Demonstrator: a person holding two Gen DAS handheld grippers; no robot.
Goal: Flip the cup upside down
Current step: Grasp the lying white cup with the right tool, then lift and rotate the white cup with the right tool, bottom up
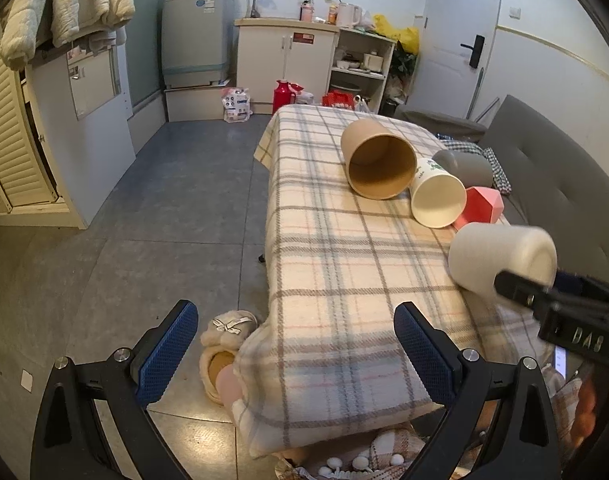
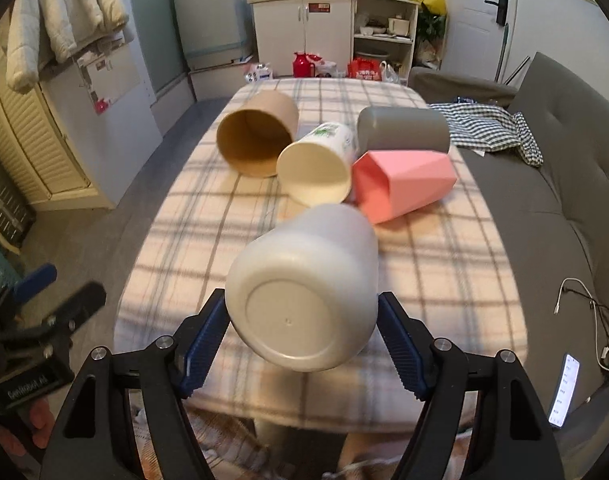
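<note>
My right gripper (image 2: 302,332) is shut on a frosted white cup (image 2: 304,288), held above the plaid-covered table (image 2: 444,280) with its base toward the camera and its mouth pointing away. The cup also shows in the left wrist view (image 1: 500,260), at the right, with the right gripper's finger (image 1: 520,284) on it. My left gripper (image 1: 296,344) is open and empty, low at the table's near left corner. It shows at the left of the right wrist view (image 2: 44,292).
Lying on their sides on the table are a brown paper cup (image 2: 256,136), a white printed paper cup (image 2: 318,168), a pink faceted cup (image 2: 400,184) and a grey cup (image 2: 404,128). A grey sofa (image 2: 564,184) runs along the right. Slippers (image 1: 224,344) lie on the floor.
</note>
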